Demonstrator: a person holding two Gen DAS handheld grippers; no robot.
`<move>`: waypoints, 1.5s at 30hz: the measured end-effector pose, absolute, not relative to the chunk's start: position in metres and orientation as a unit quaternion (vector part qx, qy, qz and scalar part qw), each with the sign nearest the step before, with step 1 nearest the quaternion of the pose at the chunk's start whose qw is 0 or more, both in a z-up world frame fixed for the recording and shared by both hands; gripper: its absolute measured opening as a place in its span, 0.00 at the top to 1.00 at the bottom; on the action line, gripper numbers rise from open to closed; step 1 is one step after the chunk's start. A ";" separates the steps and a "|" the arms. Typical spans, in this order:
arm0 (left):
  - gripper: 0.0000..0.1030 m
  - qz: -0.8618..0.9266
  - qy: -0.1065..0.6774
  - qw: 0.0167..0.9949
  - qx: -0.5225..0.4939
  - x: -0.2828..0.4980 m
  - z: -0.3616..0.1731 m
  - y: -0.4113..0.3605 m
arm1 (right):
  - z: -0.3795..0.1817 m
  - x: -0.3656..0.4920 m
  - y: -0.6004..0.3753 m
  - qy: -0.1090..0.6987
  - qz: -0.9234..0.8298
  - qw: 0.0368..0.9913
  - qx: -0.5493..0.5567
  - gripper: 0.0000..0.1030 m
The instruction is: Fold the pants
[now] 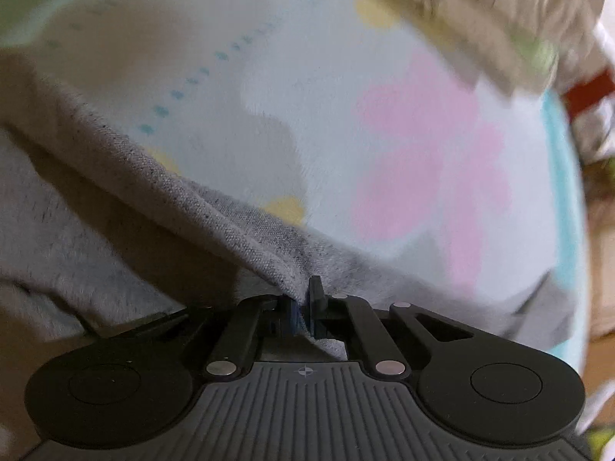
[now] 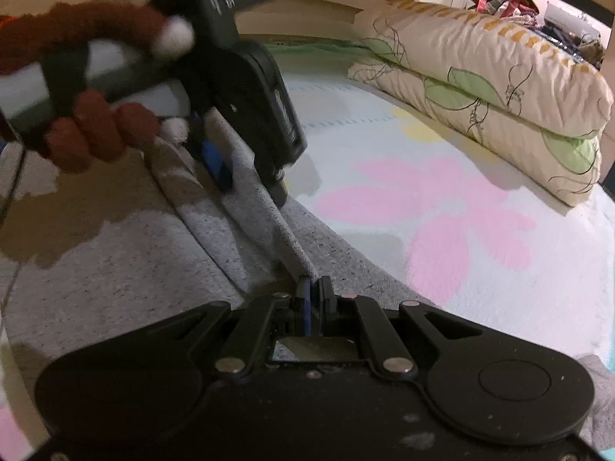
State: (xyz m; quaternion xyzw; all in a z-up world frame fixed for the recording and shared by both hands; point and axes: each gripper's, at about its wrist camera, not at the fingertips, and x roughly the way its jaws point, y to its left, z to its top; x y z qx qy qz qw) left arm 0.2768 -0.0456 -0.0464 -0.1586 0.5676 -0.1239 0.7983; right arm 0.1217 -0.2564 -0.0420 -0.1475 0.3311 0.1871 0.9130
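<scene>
A pale bedsheet [image 2: 499, 299] with big pink flower shapes [image 2: 442, 223] and small yellow spots covers the bed in front of me, and two cream pillows [image 2: 480, 88] printed with green leaves lie stacked along its far right side, well apart from my work. Past them an open doorway shows a heap of bags and clothes, too small to make out. The grey pants [image 2: 115, 269] lie spread on the sheet on the near left side, their edge pulled up into a ridge. My right claw [image 2: 313, 288] is pinched together on that raised edge, the cloth running up from it toward my left claw [image 2: 246, 180]. In the left wrist view my left claw [image 1: 307, 299] is likewise clamped on a fold of the grey cloth, with fabric bunched between the blue pads [image 1: 298, 317]. My left hand [image 2: 100, 130], in a fuzzy dark-red glove with white fingertips, grips the handle just above the pants, blocking the view of the bed's far left part.
</scene>
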 end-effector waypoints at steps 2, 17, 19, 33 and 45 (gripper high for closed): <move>0.95 -0.144 0.523 0.822 -0.172 0.256 -0.029 -0.036 | -0.036 0.113 -0.257 0.327 0.185 0.917 -0.132 0.99; 0.96 -0.163 0.451 0.870 -0.112 0.140 -0.017 -0.017 | -0.016 0.071 -0.330 0.289 -0.064 0.946 0.129 0.42; 0.96 -0.160 0.454 0.869 -0.109 0.137 -0.023 -0.018 | -0.016 0.088 -0.339 0.293 -0.120 0.941 0.119 0.38; 0.96 -0.164 0.445 0.875 -0.098 0.135 -0.030 -0.019 | -0.078 0.275 -0.400 0.431 -0.341 0.833 0.057 0.39; 0.96 -0.172 0.381 0.904 -0.092 0.130 0.016 -0.017 | 0.000 0.198 -0.430 0.358 -0.294 0.881 0.102 0.96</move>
